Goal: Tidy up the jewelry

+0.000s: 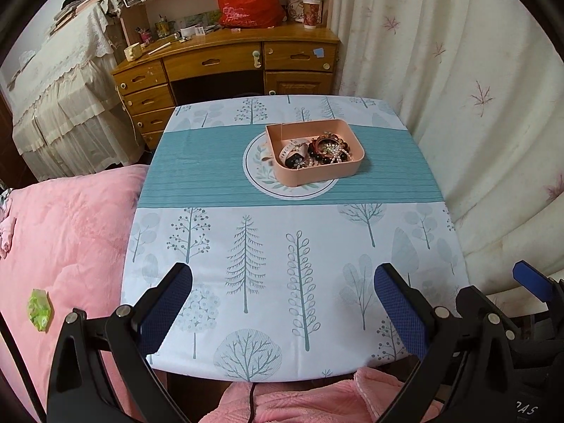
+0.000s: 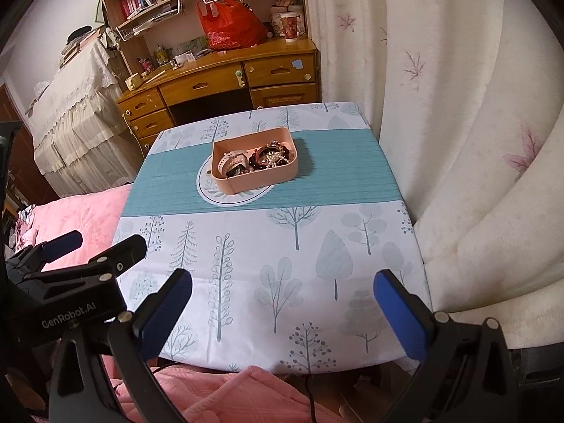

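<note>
Tree-print tablecloth (image 1: 268, 275) carries a pink rectangular plastic jewelry tray (image 1: 319, 172) at twelve o'clock, well beyond both empty, wide-open grippers: left gripper (image 1: 282, 303), right gripper (image 2: 282, 303); long axis runs nine-to-three.

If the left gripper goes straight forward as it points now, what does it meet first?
Probably the pink tray of jewelry. The left gripper is open, and only bare tablecloth lies between; its height above the table is unclear.

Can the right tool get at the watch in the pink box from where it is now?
Probably yes. The right tool is open and empty over the near table edge, with only bare tablecloth between it and the pink box. The watch lies uncovered in the box's left half, beside the beads.
</note>
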A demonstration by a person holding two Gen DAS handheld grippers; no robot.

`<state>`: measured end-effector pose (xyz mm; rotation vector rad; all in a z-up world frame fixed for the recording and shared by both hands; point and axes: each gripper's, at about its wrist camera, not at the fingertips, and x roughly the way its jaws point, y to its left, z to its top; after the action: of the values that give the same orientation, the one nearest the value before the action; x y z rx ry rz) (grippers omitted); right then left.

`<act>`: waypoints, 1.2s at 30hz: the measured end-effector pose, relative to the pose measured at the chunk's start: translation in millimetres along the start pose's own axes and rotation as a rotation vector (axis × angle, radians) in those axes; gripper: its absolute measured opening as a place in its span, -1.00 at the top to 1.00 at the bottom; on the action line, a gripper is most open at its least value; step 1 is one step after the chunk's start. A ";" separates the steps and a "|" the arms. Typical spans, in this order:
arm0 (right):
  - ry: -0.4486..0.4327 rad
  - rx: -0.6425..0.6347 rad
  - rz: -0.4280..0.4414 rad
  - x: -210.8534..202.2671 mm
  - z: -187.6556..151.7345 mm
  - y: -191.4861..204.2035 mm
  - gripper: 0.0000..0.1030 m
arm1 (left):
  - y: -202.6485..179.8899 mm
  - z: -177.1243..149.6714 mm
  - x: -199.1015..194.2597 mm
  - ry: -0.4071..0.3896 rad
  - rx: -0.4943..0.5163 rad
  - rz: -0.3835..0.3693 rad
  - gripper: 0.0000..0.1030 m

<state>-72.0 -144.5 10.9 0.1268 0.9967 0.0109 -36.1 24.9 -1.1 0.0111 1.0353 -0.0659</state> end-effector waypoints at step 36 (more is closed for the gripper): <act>0.029 0.006 0.005 6.6 -3.0 -0.9 -1.00 | 5.3 -4.8 -5.9 -0.005 -0.007 0.027 -0.98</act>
<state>-70.9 -144.6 3.7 0.1351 1.0257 0.0145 -42.9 30.6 1.4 0.0190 1.0303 -0.0376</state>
